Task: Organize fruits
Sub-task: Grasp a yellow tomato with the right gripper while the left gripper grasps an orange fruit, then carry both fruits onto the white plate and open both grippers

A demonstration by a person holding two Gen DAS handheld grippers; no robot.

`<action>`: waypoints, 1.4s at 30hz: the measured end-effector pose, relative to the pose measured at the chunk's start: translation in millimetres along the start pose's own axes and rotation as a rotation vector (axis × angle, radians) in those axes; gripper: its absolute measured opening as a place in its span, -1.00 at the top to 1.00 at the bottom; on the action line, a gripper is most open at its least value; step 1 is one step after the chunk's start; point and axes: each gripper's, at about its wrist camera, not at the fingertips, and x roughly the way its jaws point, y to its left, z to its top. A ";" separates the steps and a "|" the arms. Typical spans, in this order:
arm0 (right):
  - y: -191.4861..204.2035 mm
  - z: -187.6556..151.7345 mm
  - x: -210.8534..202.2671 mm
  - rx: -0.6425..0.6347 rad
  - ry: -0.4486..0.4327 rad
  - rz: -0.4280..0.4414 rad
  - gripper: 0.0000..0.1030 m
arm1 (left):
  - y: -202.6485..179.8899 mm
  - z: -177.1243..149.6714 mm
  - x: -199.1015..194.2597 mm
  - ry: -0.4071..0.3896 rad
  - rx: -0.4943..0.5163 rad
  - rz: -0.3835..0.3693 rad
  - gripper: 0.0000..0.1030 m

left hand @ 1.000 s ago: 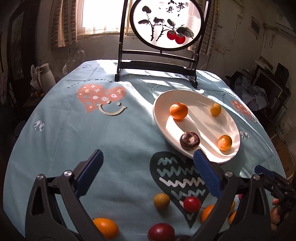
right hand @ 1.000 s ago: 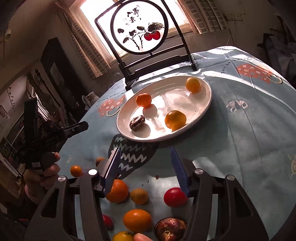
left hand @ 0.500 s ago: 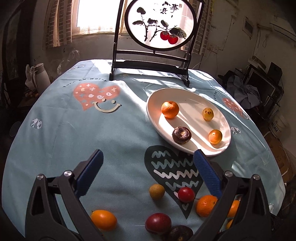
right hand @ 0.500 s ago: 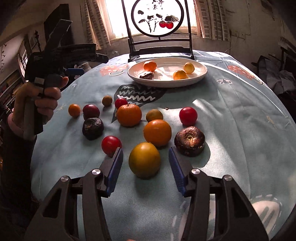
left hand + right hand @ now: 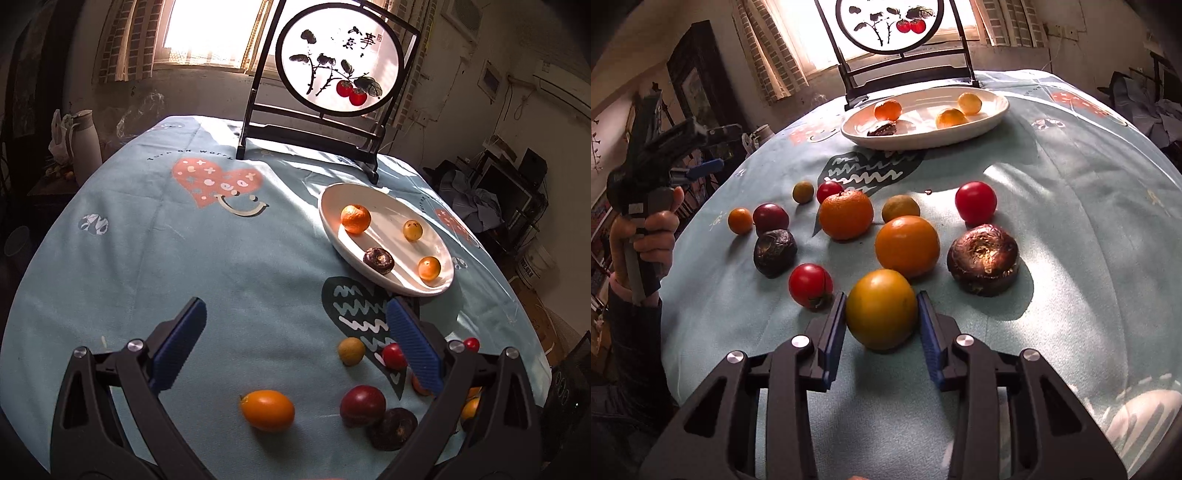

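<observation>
My right gripper (image 5: 881,308) has its blue pads against both sides of a yellow-orange fruit (image 5: 881,314) that rests on the blue tablecloth. Several loose fruits lie just beyond it: an orange (image 5: 907,246), a mandarin (image 5: 846,215), red tomatoes (image 5: 975,202) and dark brown fruits (image 5: 983,259). A white oval plate (image 5: 993,112) at the far side holds several fruits. My left gripper (image 5: 295,332) is open and empty above the cloth, with an orange oval fruit (image 5: 266,410) below it. The plate shows in the left wrist view (image 5: 332,195) too.
A black framed round screen (image 5: 341,62) stands at the table's far edge behind the plate. The left hand-held gripper (image 5: 650,173) shows at the left of the right wrist view. A white jug (image 5: 86,144) stands off the table at the left.
My right gripper has dropped low, moved forward around the yellow-orange fruit and closed onto it. My left gripper has drawn back and swung left, still open.
</observation>
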 end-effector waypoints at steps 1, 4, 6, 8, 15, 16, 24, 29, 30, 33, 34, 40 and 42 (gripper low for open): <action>-2.3 0.8 0.6 0.016 0.003 0.015 0.26 | 10.6 -4.1 -5.1 0.004 -0.002 0.008 -0.93; -0.8 0.2 0.1 0.014 0.002 0.014 0.26 | 29.0 -17.3 -13.8 0.021 0.031 0.104 -0.88; 0.9 0.0 0.0 0.007 0.002 0.009 0.26 | 31.1 -26.6 -15.3 0.043 0.062 0.106 -0.87; 0.3 0.5 0.4 0.011 0.001 0.012 0.26 | 23.8 -36.6 -14.0 0.061 0.117 0.091 -0.79; -0.6 0.0 -0.2 0.013 0.001 0.015 0.26 | 2.6 -57.9 2.2 0.126 0.235 0.066 -0.28; -0.7 0.1 -0.2 0.013 0.001 0.015 0.26 | 1.7 -59.4 4.1 0.131 0.240 0.069 -0.24; -0.9 0.1 -0.2 0.014 0.001 0.016 0.26 | -7.0 -64.7 16.5 0.176 0.281 0.062 -0.15; -1.1 -0.1 -0.2 0.014 0.001 0.016 0.26 | -17.6 -66.5 25.1 0.209 0.321 0.052 0.03; -1.4 -0.1 -0.4 0.015 0.000 0.018 0.26 | -19.2 -66.8 26.6 0.216 0.323 0.042 0.09; -1.1 0.1 -0.5 0.014 0.000 0.022 0.26 | -24.5 -67.4 31.3 0.230 0.334 0.040 0.20; -1.1 0.0 -0.5 0.014 0.000 0.022 0.26 | -26.8 -67.7 33.1 0.234 0.337 0.041 0.23; 0.3 -0.9 -0.7 0.006 -0.003 0.037 0.26 | -26.6 -67.5 34.0 0.233 0.314 0.044 0.24; 0.5 -1.4 -1.4 0.003 -0.006 0.043 0.26 | -22.9 -66.5 33.2 0.231 0.285 0.037 0.24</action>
